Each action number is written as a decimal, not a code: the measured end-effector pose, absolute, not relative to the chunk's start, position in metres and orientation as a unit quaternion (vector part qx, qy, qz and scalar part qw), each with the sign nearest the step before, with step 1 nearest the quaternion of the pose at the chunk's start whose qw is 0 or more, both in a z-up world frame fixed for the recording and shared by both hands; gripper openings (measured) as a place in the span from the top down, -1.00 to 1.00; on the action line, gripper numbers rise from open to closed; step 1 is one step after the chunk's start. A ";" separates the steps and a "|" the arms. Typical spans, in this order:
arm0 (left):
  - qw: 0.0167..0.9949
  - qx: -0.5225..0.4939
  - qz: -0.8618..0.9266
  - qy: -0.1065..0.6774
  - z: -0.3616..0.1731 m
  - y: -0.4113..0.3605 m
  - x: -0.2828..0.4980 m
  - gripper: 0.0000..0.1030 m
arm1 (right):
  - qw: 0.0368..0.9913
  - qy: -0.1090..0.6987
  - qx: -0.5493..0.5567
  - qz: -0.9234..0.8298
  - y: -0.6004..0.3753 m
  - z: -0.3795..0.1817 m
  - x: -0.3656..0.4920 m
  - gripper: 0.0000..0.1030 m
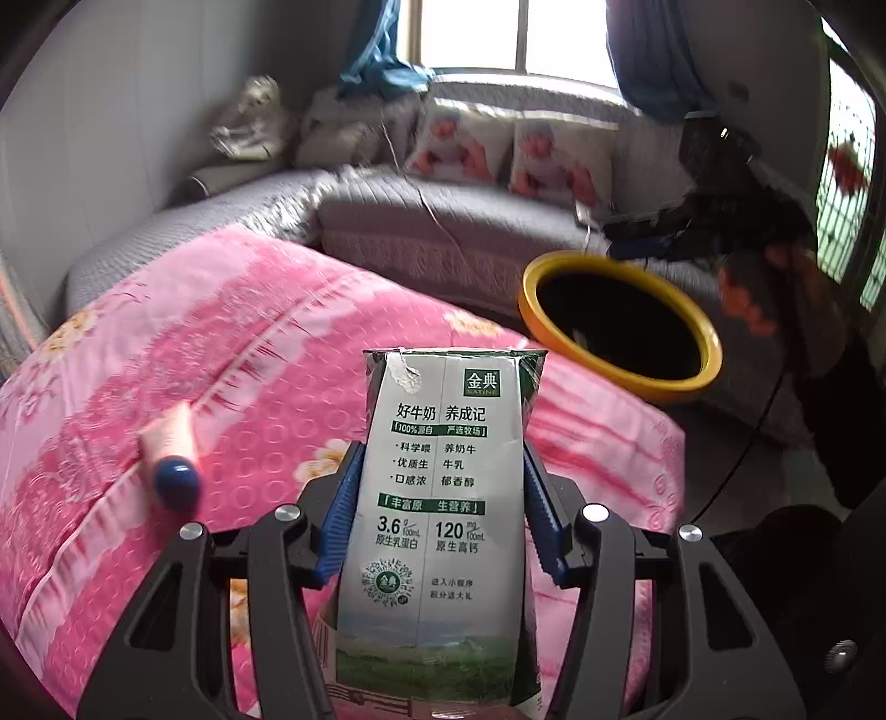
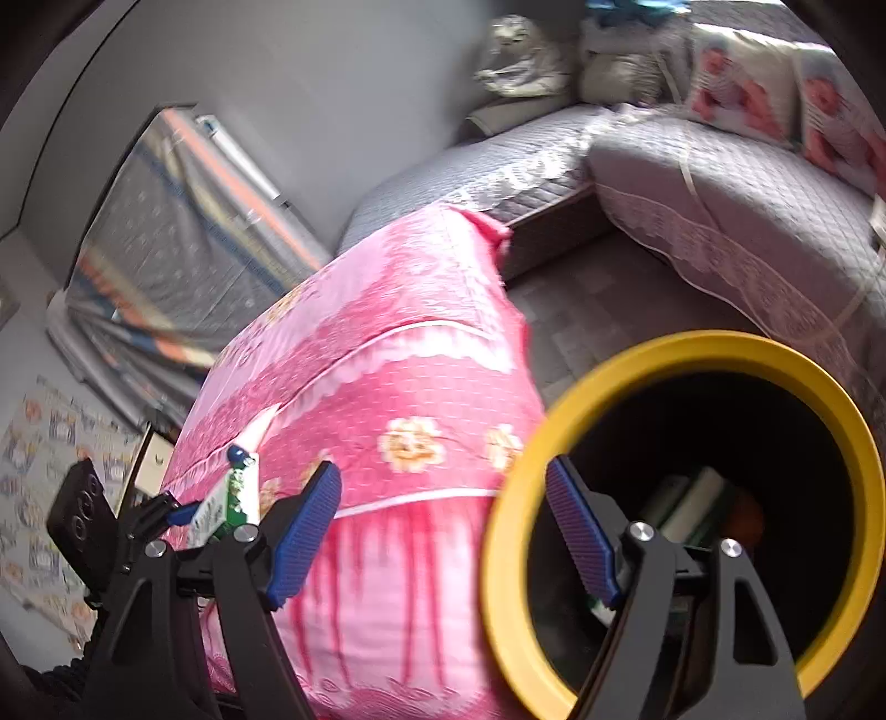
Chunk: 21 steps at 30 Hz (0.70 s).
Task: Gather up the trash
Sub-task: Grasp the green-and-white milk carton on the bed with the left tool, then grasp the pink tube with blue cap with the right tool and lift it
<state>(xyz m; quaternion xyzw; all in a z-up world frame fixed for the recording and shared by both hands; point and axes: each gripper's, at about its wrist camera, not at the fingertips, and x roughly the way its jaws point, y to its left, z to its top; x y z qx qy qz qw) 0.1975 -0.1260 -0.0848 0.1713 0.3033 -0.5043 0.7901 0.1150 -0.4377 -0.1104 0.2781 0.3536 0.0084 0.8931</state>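
A white-and-green milk carton [image 1: 443, 526] stands upright in the left gripper [image 1: 440, 515], its blue pads [image 1: 342, 520] pressed against the carton's two sides, so the jaws are clamped on it. The carton hangs above a table draped in a pink floral cloth [image 1: 232, 354]. At about ten o'clock from the carton, a pink tube with a dark blue cap [image 1: 170, 454] lies on the cloth, well apart from the gripper. At about one o'clock, beyond the table's far edge, sits a round bin with a yellow rim [image 1: 620, 321] and a dark interior.

In the right wrist view the same bin [image 2: 554, 443] is close and large, at about three o'clock from the right gripper [image 2: 443, 531]. That gripper's blue pads [image 2: 302, 531] stand wide apart with nothing between them; one pad lies over the pink cloth [image 2: 398, 376], the other in front of the bin's opening. Inside the bin, some green-and-white cartons [image 2: 692, 504] and something orange show dimly. At nine o'clock in this view the carton [image 2: 232, 498] in the other gripper is seen edge-on.

Behind the table, at twelve o'clock, a grey quilted sofa [image 1: 421, 216] carries floral cushions [image 1: 459, 144] beneath a bright window [image 1: 515, 33] with blue curtains [image 1: 382, 55].
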 end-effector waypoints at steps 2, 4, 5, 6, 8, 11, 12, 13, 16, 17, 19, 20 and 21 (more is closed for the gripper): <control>0.808 0.135 -0.497 0.286 -0.070 -0.099 0.192 0.01 | 0.898 0.355 0.258 0.035 -0.415 -0.104 0.132 -0.42; 0.831 0.098 -0.479 0.267 -0.058 -0.069 0.185 0.01 | 0.900 0.359 0.238 0.067 -0.387 -0.099 0.153 -0.42; 0.846 0.080 -0.461 0.257 -0.053 -0.054 0.180 0.01 | 0.900 0.362 0.228 0.079 -0.373 -0.098 0.164 -0.42; 0.856 0.066 -0.447 0.250 -0.049 -0.041 0.177 0.00 | 0.901 0.365 0.217 0.091 -0.359 -0.096 0.174 -0.42; 0.885 0.034 -0.403 0.230 -0.042 -0.012 0.169 0.00 | 0.899 0.375 0.193 0.118 -0.326 -0.095 0.195 -0.42; 0.929 -0.004 -0.308 0.206 -0.035 0.029 0.162 0.00 | 0.895 0.386 0.161 0.153 -0.273 -0.096 0.228 -0.42; 0.936 -0.018 -0.289 0.202 -0.034 0.040 0.161 0.00 | 0.895 0.389 0.151 0.155 -0.259 -0.096 0.236 -0.42; 0.941 -0.027 -0.274 0.200 -0.034 0.046 0.161 0.00 | 0.897 0.393 0.133 0.156 -0.239 -0.098 0.247 -0.42; 0.955 -0.038 -0.227 0.190 -0.032 0.059 0.159 0.00 | 0.901 0.400 0.085 0.145 -0.195 -0.103 0.270 -0.42; 0.958 -0.038 -0.215 0.185 -0.031 0.061 0.157 0.00 | 0.903 0.402 0.068 0.136 -0.180 -0.106 0.278 -0.41; 0.961 -0.041 -0.207 0.181 -0.030 0.062 0.156 0.00 | 0.904 0.407 0.046 0.118 -0.159 -0.113 0.290 -0.38; 0.961 -0.044 -0.205 0.181 -0.029 0.065 0.157 0.00 | 0.905 0.409 0.039 0.111 -0.151 -0.117 0.296 -0.34; 0.961 -0.047 -0.202 0.180 -0.028 0.066 0.159 -0.01 | 0.904 0.412 0.035 0.103 -0.147 -0.120 0.301 -0.32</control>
